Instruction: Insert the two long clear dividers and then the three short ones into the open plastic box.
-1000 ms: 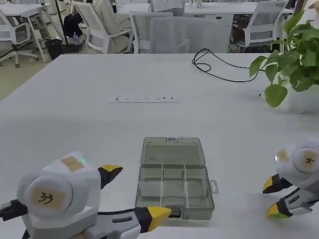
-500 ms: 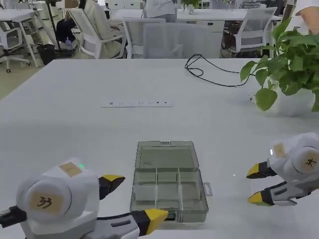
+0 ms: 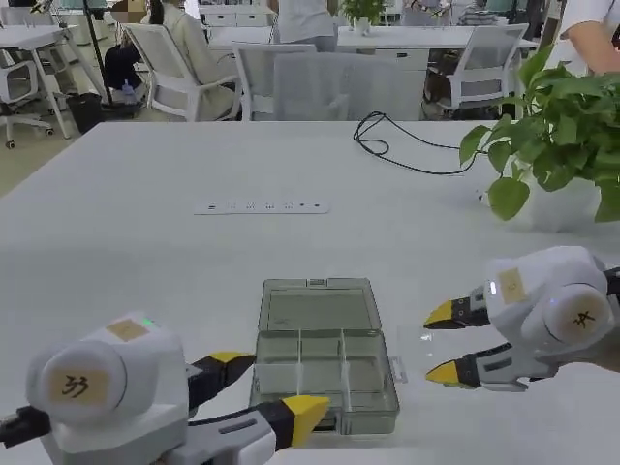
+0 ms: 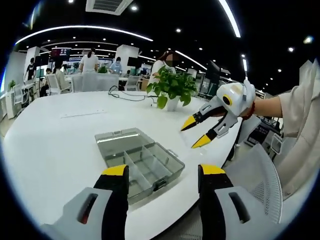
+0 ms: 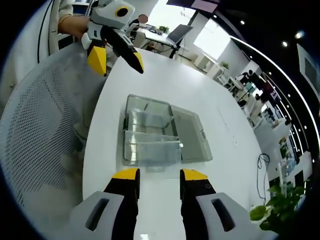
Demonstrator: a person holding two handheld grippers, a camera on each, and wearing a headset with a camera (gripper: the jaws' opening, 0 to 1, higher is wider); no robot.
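- On the white table (image 3: pixel 136 252), the clear plastic box (image 3: pixel 325 360) lies near the front edge. Its lid (image 3: pixel 317 308) is flung open flat toward the far side.
- In the head view, clear dividers (image 3: pixel 301 360) stand in the box's base and part it into small cells.
- The left gripper (image 3: pixel 269 386) hovers just left of the box's near corner, with its yellow-tipped jaws spread wide.
- The right gripper (image 3: pixel 443 343) hangs just to the right of the box, jaws apart and pointing at it.
- The left gripper view looks between its own wide jaws (image 4: pixel 163 172) at the box (image 4: pixel 137 155). Beyond it, the right gripper (image 4: pixel 196 133) is held up in a person's hand (image 4: pixel 260 107), clear of the table.
- The right gripper view looks across the box (image 5: pixel 155 135) from its other side, with the lid on the right. It also takes in the left gripper (image 5: pixel 116 61) and a mesh chair (image 5: pixel 45 125) at the table's edge.
- Farther back in the head view lie a white power strip (image 3: pixel 260 206) and a black cable (image 3: pixel 397 145). A potted plant (image 3: pixel 557 126) stands at the right.
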